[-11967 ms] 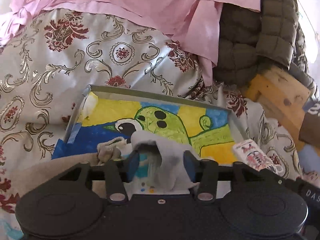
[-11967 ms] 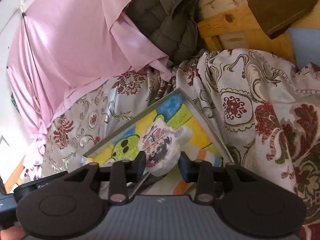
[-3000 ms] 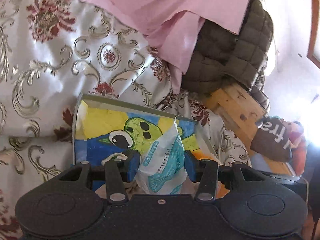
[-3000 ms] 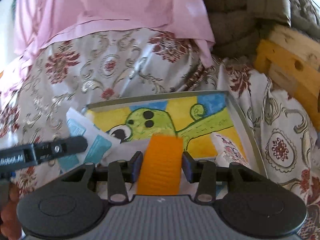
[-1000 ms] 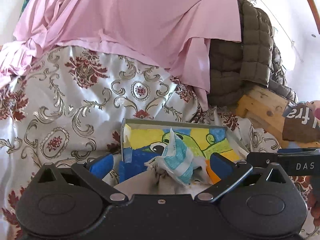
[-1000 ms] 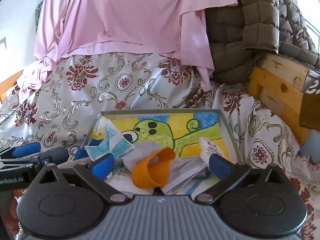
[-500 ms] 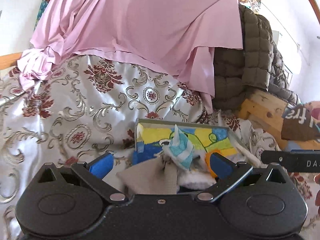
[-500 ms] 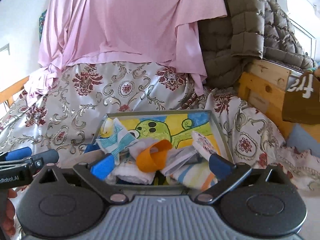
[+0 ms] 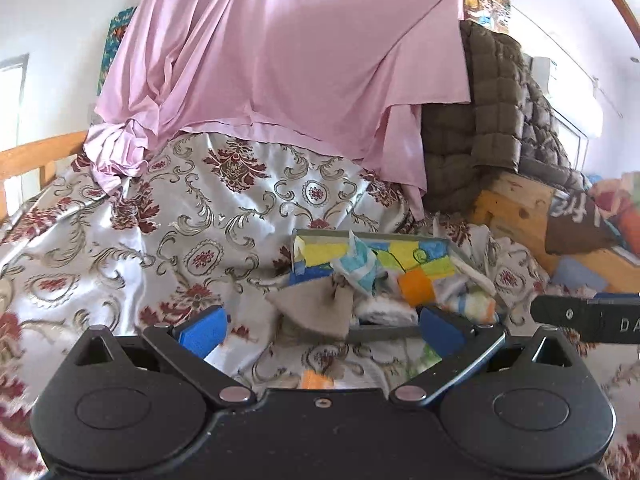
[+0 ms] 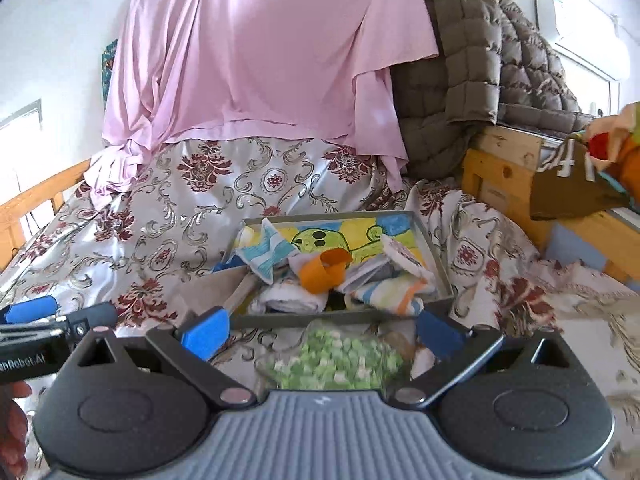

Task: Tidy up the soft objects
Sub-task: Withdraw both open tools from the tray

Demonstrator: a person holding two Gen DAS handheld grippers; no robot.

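Right wrist view, sweeping from the left: the left gripper point(image 10: 28, 312) pokes in at the left edge with its blue pad showing, over the floral bedspread point(image 10: 160, 216). Its jaws are spread wide and empty, as the left wrist view confirms point(image 9: 320, 330). Next, a beige cloth point(image 10: 216, 284) hangs over the left edge of the grey tray point(image 10: 434, 256), which sits on the bedspread. Inside the tray, a blue-and-white striped cloth point(image 10: 266, 256) stands at the left edge, white folded cloths point(image 10: 292, 298) lie toward the near edge, and an orange loop point(image 10: 324, 266) curls in the middle. To the right, a striped pastel cloth point(image 10: 384, 294) and a patterned white pouch point(image 10: 402, 258) lie at the right edge. The right gripper point(image 10: 320, 332) hovers just short of the tray's near edge, fingers wide apart, gripping nothing, above a green-and-white speckled item point(image 10: 336, 360) on the bedspread.
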